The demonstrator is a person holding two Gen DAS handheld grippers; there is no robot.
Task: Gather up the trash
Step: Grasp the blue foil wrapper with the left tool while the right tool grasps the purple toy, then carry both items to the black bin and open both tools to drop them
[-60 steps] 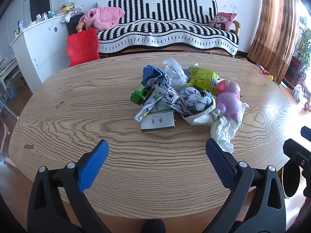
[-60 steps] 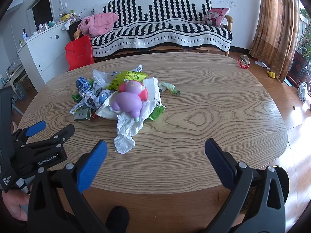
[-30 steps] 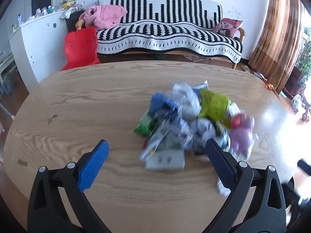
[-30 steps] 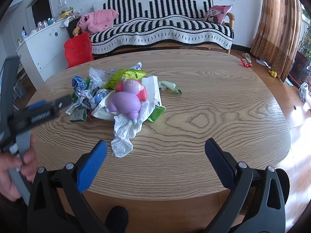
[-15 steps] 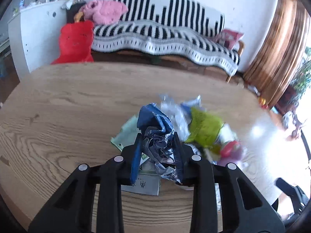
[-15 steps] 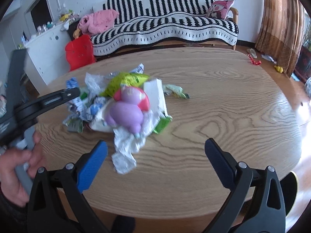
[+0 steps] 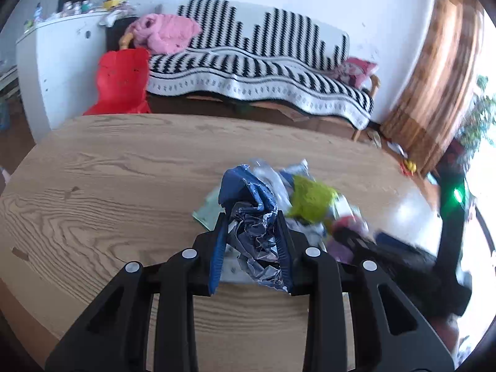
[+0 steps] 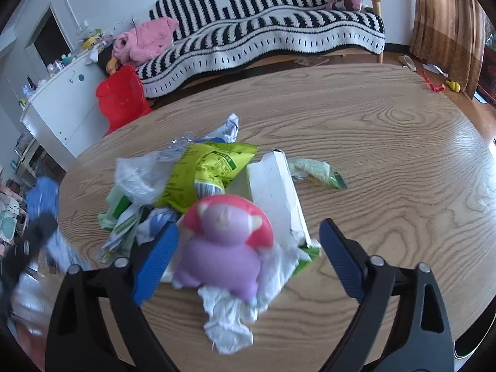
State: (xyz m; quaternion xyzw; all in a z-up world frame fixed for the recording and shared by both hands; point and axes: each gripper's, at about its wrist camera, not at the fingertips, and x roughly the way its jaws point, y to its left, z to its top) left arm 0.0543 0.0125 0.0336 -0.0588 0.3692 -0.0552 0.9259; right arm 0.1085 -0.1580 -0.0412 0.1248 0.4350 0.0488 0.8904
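My left gripper (image 7: 251,241) has its jaws clamped on a crumpled blue and silver wrapper (image 7: 251,214), held just above the trash pile (image 8: 198,179) on the wooden tabletop (image 7: 102,179). My right gripper (image 8: 248,260) has its jaws apart, having just been closing, with a purple and pink plush toy (image 8: 226,241) between them; the blue pads do not press on it. The toy lies on white crumpled paper (image 8: 229,319), against a white box (image 8: 276,192) and in front of a yellow-green snack bag (image 8: 207,170). A clear plastic bag (image 8: 139,176) and a small green wrapper (image 8: 316,173) lie close around. Beyond the tabletop stand a striped sofa (image 8: 279,31), a red plastic chair (image 8: 121,99) and a white cabinet (image 8: 62,108).
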